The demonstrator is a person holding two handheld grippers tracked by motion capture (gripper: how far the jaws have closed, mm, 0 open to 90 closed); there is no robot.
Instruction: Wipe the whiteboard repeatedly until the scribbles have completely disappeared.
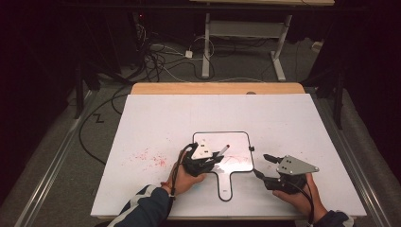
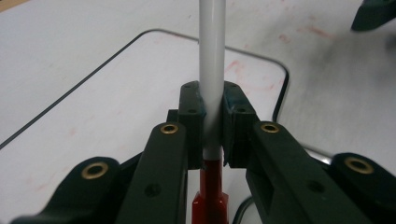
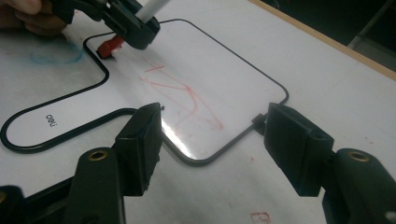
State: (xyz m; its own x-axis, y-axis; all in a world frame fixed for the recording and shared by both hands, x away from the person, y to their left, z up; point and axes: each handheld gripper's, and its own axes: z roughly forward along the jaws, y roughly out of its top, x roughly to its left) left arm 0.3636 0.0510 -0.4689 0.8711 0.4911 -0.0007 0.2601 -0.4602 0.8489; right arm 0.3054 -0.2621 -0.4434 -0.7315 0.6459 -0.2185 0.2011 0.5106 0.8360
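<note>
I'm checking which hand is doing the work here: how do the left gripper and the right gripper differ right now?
The left gripper is shut on the marker; the right gripper stands open and empty. The left sits over the small whiteboard, the right beside its edge. Both have black jaws.

White table (image 1: 156, 123) with a small handled whiteboard (image 1: 236, 142) lying near the front middle, handle pointing to 6 o'clock. Left gripper (image 1: 210, 158) sits over the board's 9 o'clock side, clamped on a red-tipped marker (image 1: 223, 150) that angles toward 2 o'clock. Right gripper (image 1: 265, 165) hovers just off the board's 3 o'clock edge, jaws apart, nothing between them. Red smudges (image 1: 149, 159) stain the table at the board's 9 o'clock.
</note>
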